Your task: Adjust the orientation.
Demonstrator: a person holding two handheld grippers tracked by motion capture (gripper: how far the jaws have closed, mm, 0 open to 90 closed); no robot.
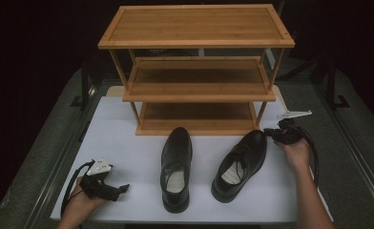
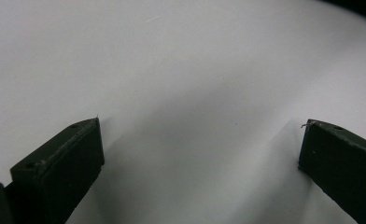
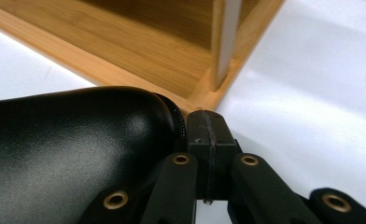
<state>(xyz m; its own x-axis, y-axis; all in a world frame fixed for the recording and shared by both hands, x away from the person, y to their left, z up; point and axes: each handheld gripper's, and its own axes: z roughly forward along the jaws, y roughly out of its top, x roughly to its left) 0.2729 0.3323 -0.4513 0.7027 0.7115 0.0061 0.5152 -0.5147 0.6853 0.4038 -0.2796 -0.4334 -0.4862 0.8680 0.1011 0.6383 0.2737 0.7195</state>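
White table (image 1: 128, 143) fills the middle of a dark room, with a three-tier bamboo rack (image 1: 197, 71) at its far side. Two black shoes stand just in front of the rack. The right gripper (image 1: 272, 133), jaws pressed together with nothing between them, touches the toe of the right shoe (image 1: 240, 162). The left shoe (image 1: 176, 167) stands beside it, apart. Farthest from the rack, the left gripper (image 1: 123, 188) rests on the table, jaws spread wide.

Both grippers, left (image 1: 123, 188) and right (image 1: 267, 131), are built matte black, topped with grey three-cornered plates, trailed by black cables; brass rivets are seen lower down in the right gripper view.
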